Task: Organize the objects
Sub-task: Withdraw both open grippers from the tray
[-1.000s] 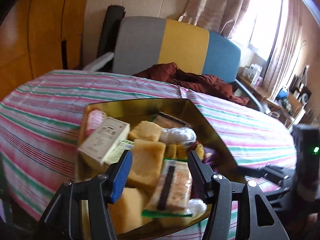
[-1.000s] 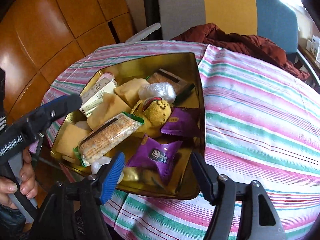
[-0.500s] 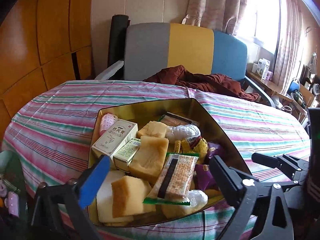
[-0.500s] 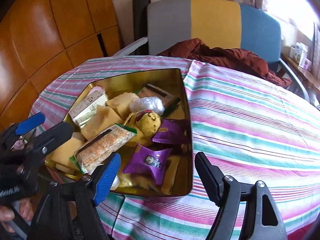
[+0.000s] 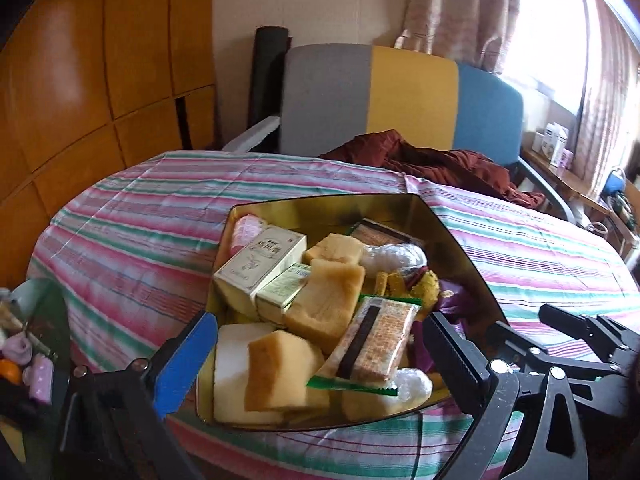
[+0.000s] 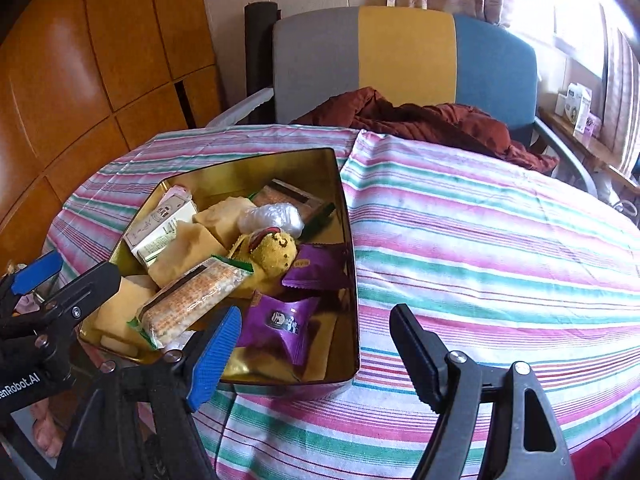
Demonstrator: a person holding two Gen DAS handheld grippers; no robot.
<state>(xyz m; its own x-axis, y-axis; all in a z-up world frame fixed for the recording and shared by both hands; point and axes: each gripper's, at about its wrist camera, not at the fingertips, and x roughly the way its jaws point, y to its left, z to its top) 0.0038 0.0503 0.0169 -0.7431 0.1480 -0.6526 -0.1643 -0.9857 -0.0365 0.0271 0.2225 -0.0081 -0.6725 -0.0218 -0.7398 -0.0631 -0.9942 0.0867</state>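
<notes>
At the bottom of the left wrist view I see my left gripper (image 5: pixel 316 354) with its jaws standing very wide apart, and nothing is held between them. Its blue finger and black finger frame the near end of the gold tin (image 5: pixel 452 236), but they do not touch the contents. In the right wrist view, my right gripper (image 6: pixel 316 344) is at the bottom of the frame, also open and empty, and it hangs over the near right corner of the tin.

The tin stands on the worktop (image 6: pixel 480 248), which is covered with a striped cloth, and it fills the middle left of the right wrist view. Nearest to me inside it lie a long cracker pack (image 5: pixel 376 340) with a green edge, some yellow sponge blocks (image 5: pixel 280 372) and two purple sachets (image 6: pixel 280 324). A little farther in I see a yellow plush toy (image 6: pixel 276 248), a clear plastic bundle (image 6: pixel 272 216) and two small cartons (image 5: pixel 260 260) against the left wall of the tin.

Behind the worktop, in the upper middle of both views, stands a chair (image 5: pixel 412 100) in grey, yellow and blue, with a dark red garment (image 6: pixel 420 120) lying on its seat.
</notes>
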